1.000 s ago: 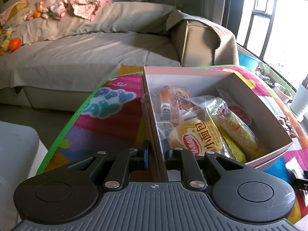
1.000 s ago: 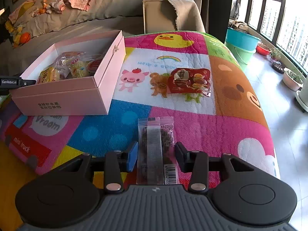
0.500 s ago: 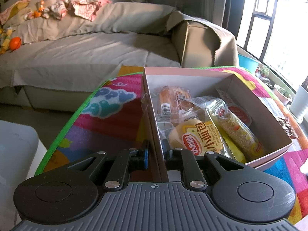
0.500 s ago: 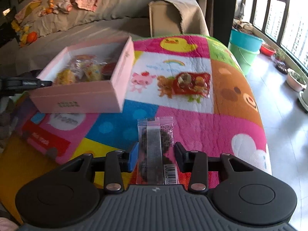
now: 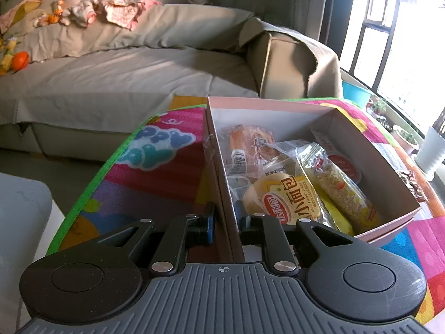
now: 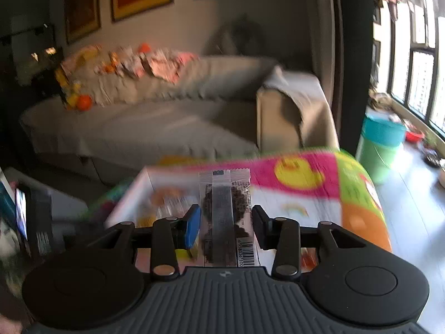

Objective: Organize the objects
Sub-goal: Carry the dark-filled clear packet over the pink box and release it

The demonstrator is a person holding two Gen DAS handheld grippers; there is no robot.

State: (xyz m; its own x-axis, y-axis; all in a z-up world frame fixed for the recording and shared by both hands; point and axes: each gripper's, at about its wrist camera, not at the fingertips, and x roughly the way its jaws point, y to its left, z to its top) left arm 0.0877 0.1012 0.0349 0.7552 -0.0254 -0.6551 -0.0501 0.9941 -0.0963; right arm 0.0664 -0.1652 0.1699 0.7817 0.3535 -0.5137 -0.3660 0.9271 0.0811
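snack packet (image 6: 226, 217) gripped in right tool (image 6: 225, 226); left tool (image 5: 224, 222) clamps pink box (image 5: 375, 164) wall.

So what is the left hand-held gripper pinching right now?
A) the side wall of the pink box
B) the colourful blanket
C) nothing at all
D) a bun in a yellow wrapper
A: in the left wrist view the left hand-held gripper has its two fingers closed on either side of the near wall of the pink box, while the bun packet lies loose inside the box.
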